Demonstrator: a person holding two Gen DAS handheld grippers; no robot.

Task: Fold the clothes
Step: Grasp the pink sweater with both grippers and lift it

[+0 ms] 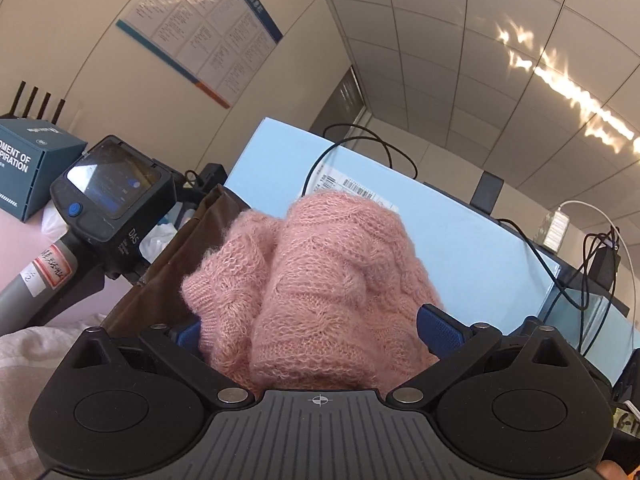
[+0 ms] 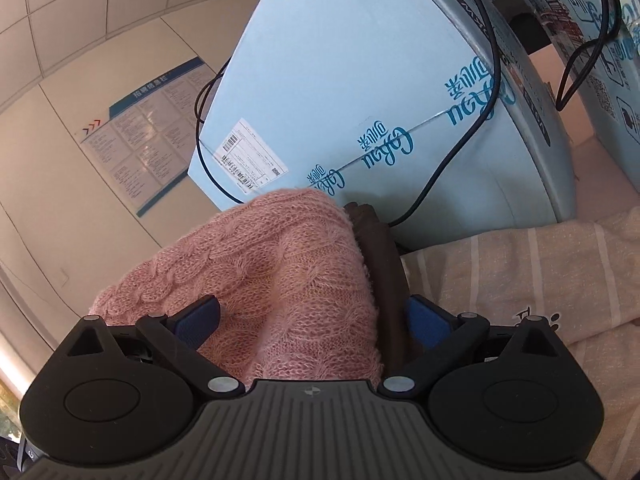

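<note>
A fuzzy pink cable-knit sweater [image 1: 320, 280] is bunched up between the blue pads of my left gripper [image 1: 316, 332], which is shut on it and holds it raised. A brown garment [image 1: 176, 276] hangs behind it on the left. In the right wrist view the same pink sweater [image 2: 280, 280] fills my right gripper [image 2: 312, 320], which is shut on it together with a dark brown fabric edge [image 2: 384, 280]. The right gripper's body and screen [image 1: 108, 192] show at the left of the left wrist view.
A large light-blue cardboard box [image 2: 360, 80] with black cables [image 2: 492, 80] stands close behind. A pink striped sheet [image 2: 540, 280] lies at the right. A teal box [image 1: 28, 168] sits at the far left, and a notice board [image 1: 200, 28] hangs on the wall.
</note>
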